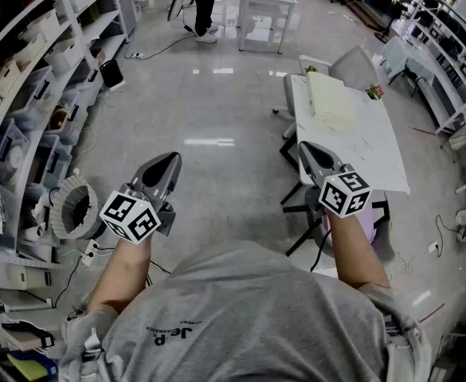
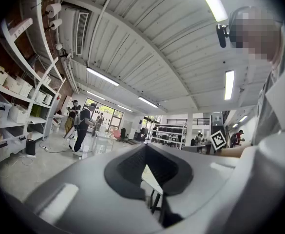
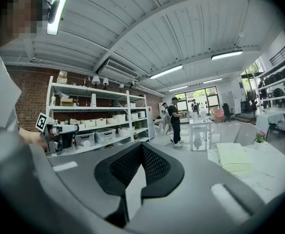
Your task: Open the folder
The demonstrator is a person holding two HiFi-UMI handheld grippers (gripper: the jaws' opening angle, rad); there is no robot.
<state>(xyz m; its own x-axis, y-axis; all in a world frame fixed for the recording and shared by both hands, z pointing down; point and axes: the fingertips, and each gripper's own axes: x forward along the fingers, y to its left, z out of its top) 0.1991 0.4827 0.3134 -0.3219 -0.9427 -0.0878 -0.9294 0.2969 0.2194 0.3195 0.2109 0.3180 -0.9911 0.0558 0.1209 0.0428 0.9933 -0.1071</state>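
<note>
Folder point(image 1: 329, 95): flat on far part of surface point(image 1: 373, 146), ahead and to the right, long axis running away.
Right gripper point(image 1: 303, 148): jaws together, empty, by surface's near edge; nearer.
Left gripper point(image 1: 171, 160): jaws together, empty, over floor, well apart.

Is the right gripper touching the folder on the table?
No, the right gripper is shut and empty, apart from the folder lying on the table.

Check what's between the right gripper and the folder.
Nothing. In the head view, only bare white table shows between the right gripper and the folder.
</note>
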